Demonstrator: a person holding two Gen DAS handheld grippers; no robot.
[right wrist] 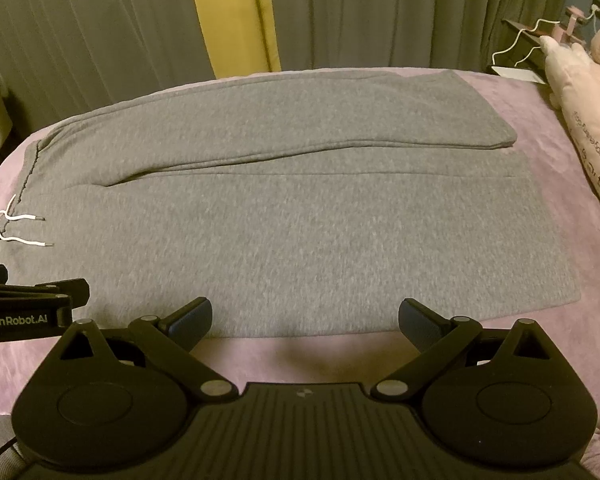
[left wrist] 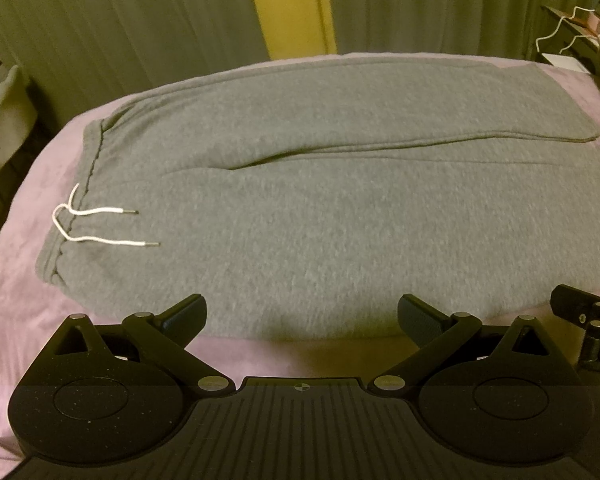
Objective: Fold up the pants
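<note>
Grey pants (left wrist: 300, 208) lie spread flat across the bed (left wrist: 16, 264), waistband to the left with the white drawstring (left wrist: 100, 228) trailing onto the cloth, legs running off to the right. Both grippers hang at the near edge, not touching fabric. Left gripper (left wrist: 302, 318): fingers wide apart, nothing between them. Right gripper (right wrist: 305, 320): same story, spread wide and empty, just beside its partner.

Now the risks. The two legs look to be lying side by side, the far one slightly overlapping the near one along a long crease. Pinch only the top layer of the near hem and the fold will likely drag one layer and leave the one under it behind, bunching the middle. This fleece looks thick and soft, so a shallow bite could slip out mid-lift. The bedcover is plush too; a gripper driven low might catch the pink cover along with the pants and pull both. And that loose drawstring could flop out of the fold or snag a finger if the left side goes in near the waistband.

What is hard to read: the waistband's near corner is blurred, and fisheye bending makes the far edge and the far leg's cuff tough to judge. How many layers sit at the near edge — cannot tell.
</note>
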